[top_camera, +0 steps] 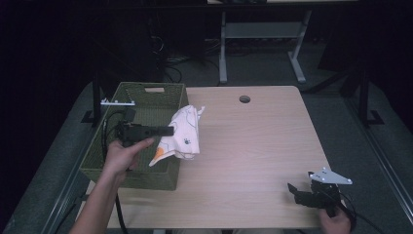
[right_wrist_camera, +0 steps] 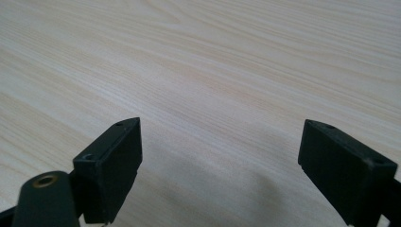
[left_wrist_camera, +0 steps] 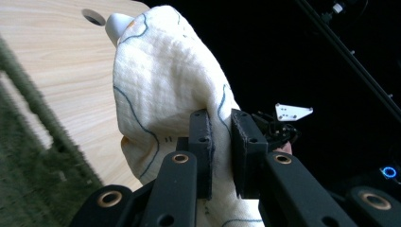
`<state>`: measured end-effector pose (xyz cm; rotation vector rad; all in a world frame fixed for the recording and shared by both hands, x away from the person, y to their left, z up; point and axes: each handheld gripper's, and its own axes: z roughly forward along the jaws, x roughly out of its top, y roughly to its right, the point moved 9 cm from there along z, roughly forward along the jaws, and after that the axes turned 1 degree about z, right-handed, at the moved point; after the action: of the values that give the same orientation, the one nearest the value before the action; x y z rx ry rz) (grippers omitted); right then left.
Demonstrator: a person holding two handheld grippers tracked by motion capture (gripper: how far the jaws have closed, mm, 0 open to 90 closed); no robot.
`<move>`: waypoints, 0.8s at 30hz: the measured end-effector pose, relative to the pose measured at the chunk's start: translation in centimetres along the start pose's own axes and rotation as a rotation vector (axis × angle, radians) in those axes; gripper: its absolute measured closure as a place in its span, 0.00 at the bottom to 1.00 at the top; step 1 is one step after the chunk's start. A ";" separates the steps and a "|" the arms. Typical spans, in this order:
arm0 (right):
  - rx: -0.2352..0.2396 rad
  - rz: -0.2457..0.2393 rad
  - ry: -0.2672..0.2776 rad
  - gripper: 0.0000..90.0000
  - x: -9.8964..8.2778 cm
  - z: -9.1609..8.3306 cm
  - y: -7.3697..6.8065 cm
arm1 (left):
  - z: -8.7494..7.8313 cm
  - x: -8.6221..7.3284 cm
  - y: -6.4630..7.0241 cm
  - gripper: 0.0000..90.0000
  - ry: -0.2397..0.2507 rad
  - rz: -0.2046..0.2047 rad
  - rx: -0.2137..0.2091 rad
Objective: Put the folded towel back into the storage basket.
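A white cloth (top_camera: pixel 182 134) with thin blue lines and an orange patch hangs in the air over the right rim of a green woven basket (top_camera: pixel 146 97). My left gripper (top_camera: pixel 168 130) is shut on a fold of it, held level above the basket. In the left gripper view the two pads pinch the white cloth (left_wrist_camera: pixel 161 90) between them, the left gripper (left_wrist_camera: pixel 220 137) pointing across the table. My right gripper (top_camera: pixel 294 191) rests near the table's front right corner, jaws wide open. In the right gripper view the right gripper (right_wrist_camera: pixel 220 146) has bare wood between its fingers.
The light wooden table (top_camera: pixel 253 146) has a round cable hole (top_camera: pixel 244 99) at its back edge. The basket takes up the left side. A small white bar (top_camera: pixel 118 103) sits at the basket's far left corner. Desk legs stand on the dark floor behind.
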<state>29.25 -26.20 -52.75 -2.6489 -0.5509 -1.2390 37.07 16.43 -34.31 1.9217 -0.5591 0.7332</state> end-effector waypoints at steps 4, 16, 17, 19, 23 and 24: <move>-0.005 -0.001 0.000 0.15 0.0 0.0 0.1 | -1.2 0.2 -0.6 0.90 0.021 -0.013 0.013; -0.004 -0.012 -0.005 0.15 0.0 0.1 -0.1 | -4.1 -0.2 -2.8 0.89 0.050 -0.051 0.066; -0.005 -0.009 -0.005 0.15 0.0 0.0 -0.1 | -4.3 -0.2 -2.9 0.89 0.055 -0.057 0.065; -0.006 -0.002 -0.007 0.15 -0.1 0.0 0.0 | -4.8 -0.3 -3.3 0.89 0.057 -0.057 0.075; -0.006 -0.002 -0.008 0.15 -0.1 0.1 0.0 | -5.4 -0.4 -3.7 0.89 0.061 -0.057 0.085; -0.008 -0.002 -0.007 0.15 -0.1 0.1 0.0 | -5.5 -0.5 -3.8 0.89 0.060 -0.062 0.089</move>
<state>29.26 -26.24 -52.83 -2.6603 -0.5509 -1.2360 37.87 23.07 -35.10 1.9830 -0.4338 0.7850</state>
